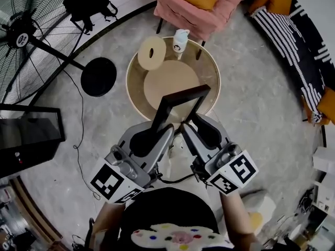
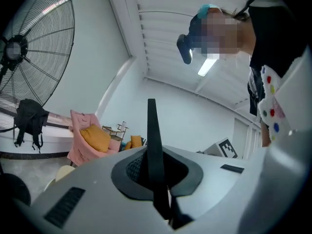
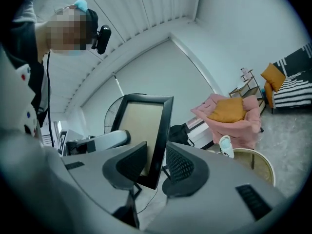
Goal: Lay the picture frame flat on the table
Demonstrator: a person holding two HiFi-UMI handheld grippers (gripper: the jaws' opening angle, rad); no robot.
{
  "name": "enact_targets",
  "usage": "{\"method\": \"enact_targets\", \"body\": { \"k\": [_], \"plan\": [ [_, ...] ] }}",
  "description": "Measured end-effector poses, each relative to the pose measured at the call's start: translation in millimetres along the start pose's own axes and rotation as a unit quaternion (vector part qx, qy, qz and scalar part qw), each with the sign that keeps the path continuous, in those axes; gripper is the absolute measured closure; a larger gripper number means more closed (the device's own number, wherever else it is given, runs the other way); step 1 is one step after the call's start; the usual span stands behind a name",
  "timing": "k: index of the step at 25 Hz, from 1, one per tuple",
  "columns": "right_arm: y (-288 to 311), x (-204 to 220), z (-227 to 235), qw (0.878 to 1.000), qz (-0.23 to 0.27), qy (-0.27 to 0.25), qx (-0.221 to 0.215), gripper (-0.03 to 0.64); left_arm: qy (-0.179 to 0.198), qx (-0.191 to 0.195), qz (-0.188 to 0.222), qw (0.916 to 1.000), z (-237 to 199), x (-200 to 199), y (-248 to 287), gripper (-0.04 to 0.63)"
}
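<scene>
In the head view the black picture frame (image 1: 180, 106) with its tan backing stands tilted over the near edge of the round table (image 1: 211, 67). My left gripper (image 1: 157, 136) is shut on the frame's lower left side. In the left gripper view the frame (image 2: 151, 130) shows edge-on, pinched between the pads. My right gripper (image 1: 187, 129) sits at the frame's lower right. In the right gripper view the frame's side bar (image 3: 158, 145) passes between the pads of my right gripper (image 3: 157, 167), which stands open with a gap on the left. The left gripper's body (image 3: 100, 141) shows behind the frame.
On the table lie a round beige disc with a hole (image 1: 152, 53) and a white cup (image 1: 180, 41). A pink armchair with an orange cushion (image 1: 194, 4) stands beyond it. A large fan (image 1: 26, 35) with a black base (image 1: 98, 76) is at the left, a striped sofa (image 1: 301, 41) at the right.
</scene>
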State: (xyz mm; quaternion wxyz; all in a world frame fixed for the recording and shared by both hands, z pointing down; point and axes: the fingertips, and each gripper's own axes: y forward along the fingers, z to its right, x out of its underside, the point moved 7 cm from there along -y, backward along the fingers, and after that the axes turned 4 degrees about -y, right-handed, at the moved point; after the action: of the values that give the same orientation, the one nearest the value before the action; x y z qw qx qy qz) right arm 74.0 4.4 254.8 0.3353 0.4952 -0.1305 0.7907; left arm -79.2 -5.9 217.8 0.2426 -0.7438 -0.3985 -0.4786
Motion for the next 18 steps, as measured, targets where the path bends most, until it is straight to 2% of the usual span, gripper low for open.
{"method": "enact_targets", "body": {
  "k": [6,13,18],
  "plan": [
    [-2,13,17,0.998,-0.006,0.047,0.034,0.529,0.002,0.0,-0.028,0.9996,-9,15,8,0.565],
    [3,27,31,0.994,-0.022,0.071,0.079,0.534,-0.019,-0.034,-0.047,0.9982,-23,36,17,0.561],
    [9,36,45,0.99,-0.037,0.082,0.108,0.534,-0.03,-0.055,-0.065,0.9959,-38,48,28,0.53]
  ]
}}
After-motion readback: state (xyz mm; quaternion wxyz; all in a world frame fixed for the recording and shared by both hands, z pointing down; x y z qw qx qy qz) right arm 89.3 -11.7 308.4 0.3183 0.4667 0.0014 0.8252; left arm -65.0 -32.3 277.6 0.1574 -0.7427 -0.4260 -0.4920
